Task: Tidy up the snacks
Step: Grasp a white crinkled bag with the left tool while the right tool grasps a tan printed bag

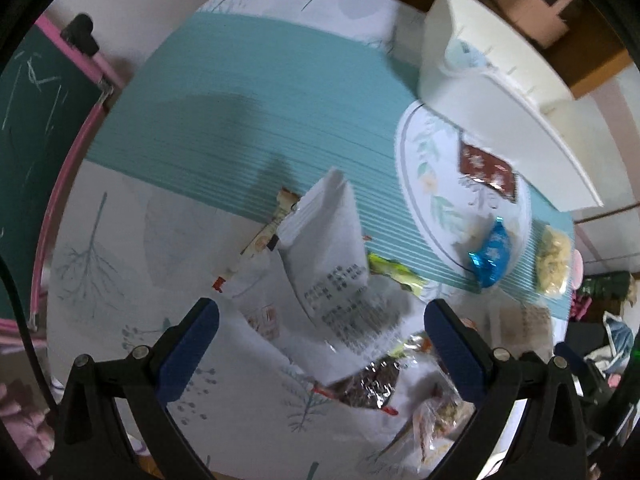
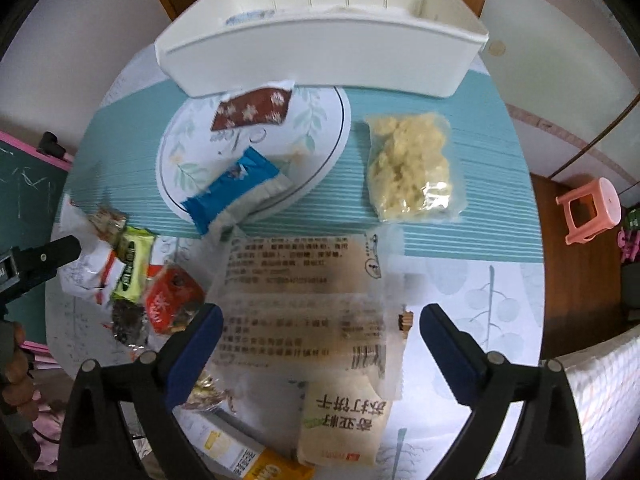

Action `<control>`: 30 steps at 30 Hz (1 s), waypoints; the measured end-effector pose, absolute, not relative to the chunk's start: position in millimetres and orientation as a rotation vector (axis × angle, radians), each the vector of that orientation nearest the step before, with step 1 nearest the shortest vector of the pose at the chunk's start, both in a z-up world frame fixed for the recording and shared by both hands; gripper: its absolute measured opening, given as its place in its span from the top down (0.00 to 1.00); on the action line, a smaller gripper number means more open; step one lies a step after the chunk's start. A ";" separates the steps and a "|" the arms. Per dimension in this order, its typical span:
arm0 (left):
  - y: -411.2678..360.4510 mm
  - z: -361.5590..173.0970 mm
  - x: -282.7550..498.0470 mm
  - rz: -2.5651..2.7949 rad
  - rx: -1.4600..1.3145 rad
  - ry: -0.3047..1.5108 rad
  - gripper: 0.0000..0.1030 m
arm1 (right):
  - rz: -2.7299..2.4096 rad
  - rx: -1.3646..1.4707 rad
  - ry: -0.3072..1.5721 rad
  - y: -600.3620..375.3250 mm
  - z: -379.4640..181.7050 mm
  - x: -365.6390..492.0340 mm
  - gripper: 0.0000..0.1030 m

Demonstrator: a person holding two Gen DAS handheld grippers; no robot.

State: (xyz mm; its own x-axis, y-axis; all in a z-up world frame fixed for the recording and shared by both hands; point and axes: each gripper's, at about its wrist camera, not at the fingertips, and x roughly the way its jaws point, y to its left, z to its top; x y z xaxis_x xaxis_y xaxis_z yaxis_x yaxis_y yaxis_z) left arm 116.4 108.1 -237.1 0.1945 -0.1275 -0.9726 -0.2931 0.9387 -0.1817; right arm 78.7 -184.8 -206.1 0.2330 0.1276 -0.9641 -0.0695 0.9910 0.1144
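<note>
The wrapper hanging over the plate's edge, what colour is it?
Bright blue wrapper, clearest in the right wrist view.

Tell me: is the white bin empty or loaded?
Empty as far as visible: the white bin shows only bare inner walls; its floor is hidden.

**Left gripper over the snack pile**

Your left gripper has its jaws wide apart, nothing pressed between them. Below it a white packet tops the pile. Right of the packet sits the plate, holding a brown packet and a blue one; the white bin stands beyond the plate.
</note>
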 end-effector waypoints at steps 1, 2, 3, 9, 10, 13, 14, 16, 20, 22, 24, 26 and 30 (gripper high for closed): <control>108.2 -242.1 118.7 0.131 -0.371 1.389 0.01 | 0.138 0.056 1.338 -184.4 -208.8 80.4 0.00; 108.6 -245.5 120.4 0.138 -0.376 1.395 0.01 | 0.139 0.062 1.347 -183.5 -212.0 82.0 0.00; 108.9 -249.6 122.0 0.148 -0.383 1.404 0.01 | 0.141 0.065 1.353 -182.5 -214.0 83.3 0.00; 107.7 -262.0 126.0 0.170 -0.402 1.421 0.10 | 0.148 0.045 1.387 -170.4 -226.1 90.3 0.00; 107.4 -262.9 125.7 0.167 -0.408 1.423 0.11 | 0.146 0.040 1.387 -168.9 -227.2 91.3 0.00; 106.0 -263.8 124.6 0.169 -0.395 1.419 0.30 | 0.139 0.050 1.400 -167.1 -230.5 96.4 0.00; 104.9 -262.8 124.1 0.165 -0.375 1.418 0.38 | 0.137 0.058 1.401 -167.6 -230.9 97.7 0.00; 101.0 -259.4 123.3 0.156 -0.350 1.410 0.50 | 0.140 0.062 1.400 -168.2 -230.6 98.5 0.05; 98.0 -256.7 119.2 0.163 -0.317 1.401 0.55 | 0.136 0.025 1.364 -166.6 -224.0 94.4 0.24; 99.6 -252.0 115.1 0.164 -0.322 1.390 0.56 | 0.139 0.026 1.358 -167.0 -222.4 93.0 0.26; 99.9 -244.5 110.9 0.163 -0.313 1.372 0.56 | 0.136 0.040 1.355 -169.3 -220.9 91.7 0.27; 99.1 -232.5 104.8 0.158 -0.292 1.348 0.56 | 0.134 0.060 1.351 -172.8 -216.8 89.4 0.27; 90.6 -199.9 94.6 0.151 -0.269 1.295 0.56 | 0.155 0.080 1.332 -177.6 -200.7 82.7 0.27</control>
State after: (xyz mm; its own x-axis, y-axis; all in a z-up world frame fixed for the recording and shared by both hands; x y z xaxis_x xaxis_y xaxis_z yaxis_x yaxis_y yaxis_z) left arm 94.6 90.6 -199.9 0.2682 -0.0400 -0.9625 -0.2598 0.9591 -0.1123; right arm 82.7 -177.6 -200.7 0.2281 0.1579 -0.9607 -0.0666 0.9870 0.1464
